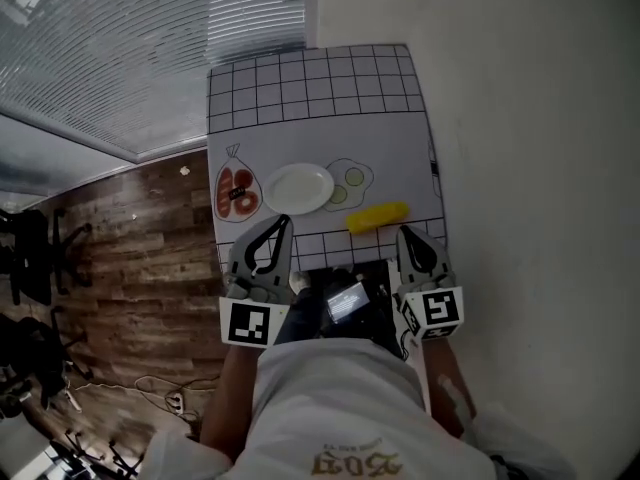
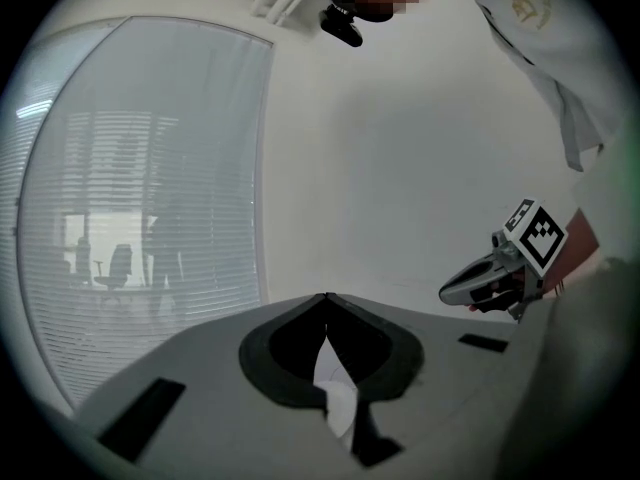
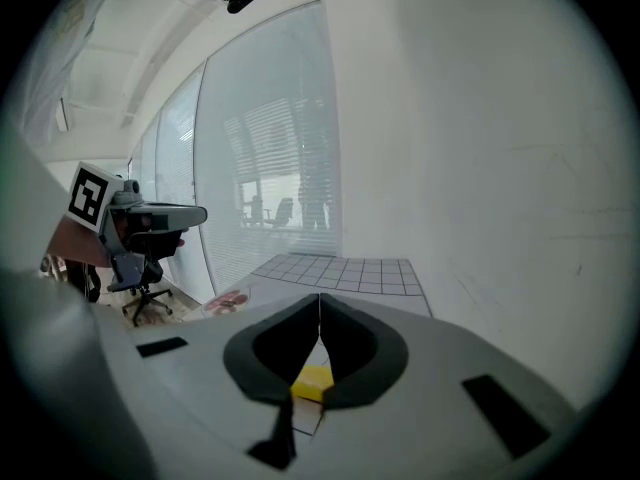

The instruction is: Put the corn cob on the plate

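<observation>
Lying on the checked mat (image 1: pixel 330 138), the corn cob (image 1: pixel 378 216) rests near the plate (image 1: pixel 297 188) while left gripper (image 1: pixel 284 220) and right gripper (image 1: pixel 403 231) hover close, both clenched empty.

Unreadable gold shirt print (image 1: pixel 355 461), square code markers (image 1: pixel 248 324) on cubes (image 1: pixel 441 308)

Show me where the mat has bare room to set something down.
Barest: the far gridded strip of the mat, beyond the white plate, and the plate's own empty face. Crowded: the near edge, where the corn cob lies just ahead of the right gripper, with the left gripper by the plate's near rim.
</observation>
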The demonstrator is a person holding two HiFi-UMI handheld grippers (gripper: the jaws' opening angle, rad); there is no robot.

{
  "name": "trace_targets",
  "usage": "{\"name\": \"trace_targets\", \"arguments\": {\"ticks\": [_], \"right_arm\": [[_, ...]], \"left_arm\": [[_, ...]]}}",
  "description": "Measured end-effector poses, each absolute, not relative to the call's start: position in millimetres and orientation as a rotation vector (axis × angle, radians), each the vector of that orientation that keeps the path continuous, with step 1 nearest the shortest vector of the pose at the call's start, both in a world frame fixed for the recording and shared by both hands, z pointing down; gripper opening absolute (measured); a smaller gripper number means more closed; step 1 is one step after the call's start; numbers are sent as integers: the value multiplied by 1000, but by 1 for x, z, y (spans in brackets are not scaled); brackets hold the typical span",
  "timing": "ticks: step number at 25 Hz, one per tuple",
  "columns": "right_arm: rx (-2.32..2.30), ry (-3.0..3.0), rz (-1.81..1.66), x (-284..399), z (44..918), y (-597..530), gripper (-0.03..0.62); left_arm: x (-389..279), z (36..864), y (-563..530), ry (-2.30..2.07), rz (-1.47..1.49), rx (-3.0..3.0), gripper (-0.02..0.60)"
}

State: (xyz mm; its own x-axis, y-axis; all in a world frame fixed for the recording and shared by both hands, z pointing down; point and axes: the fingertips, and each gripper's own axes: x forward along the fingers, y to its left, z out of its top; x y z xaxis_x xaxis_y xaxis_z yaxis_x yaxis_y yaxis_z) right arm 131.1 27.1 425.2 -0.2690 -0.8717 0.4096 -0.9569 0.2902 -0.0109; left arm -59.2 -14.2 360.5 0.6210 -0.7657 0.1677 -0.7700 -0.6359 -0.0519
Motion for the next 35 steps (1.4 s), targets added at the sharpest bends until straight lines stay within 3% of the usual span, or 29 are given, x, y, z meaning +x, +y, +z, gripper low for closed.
{"name": "trace_targets", "arguments": {"ticks": [17, 35], "right_arm": [[1635, -2164, 446, 170, 477, 30, 8], [1400, -2141, 403, 163, 545, 31, 8]], "left_arm": [[49, 445, -3, -910, 537, 2888, 9], [104, 556, 39, -541, 939, 2823, 9]]}}
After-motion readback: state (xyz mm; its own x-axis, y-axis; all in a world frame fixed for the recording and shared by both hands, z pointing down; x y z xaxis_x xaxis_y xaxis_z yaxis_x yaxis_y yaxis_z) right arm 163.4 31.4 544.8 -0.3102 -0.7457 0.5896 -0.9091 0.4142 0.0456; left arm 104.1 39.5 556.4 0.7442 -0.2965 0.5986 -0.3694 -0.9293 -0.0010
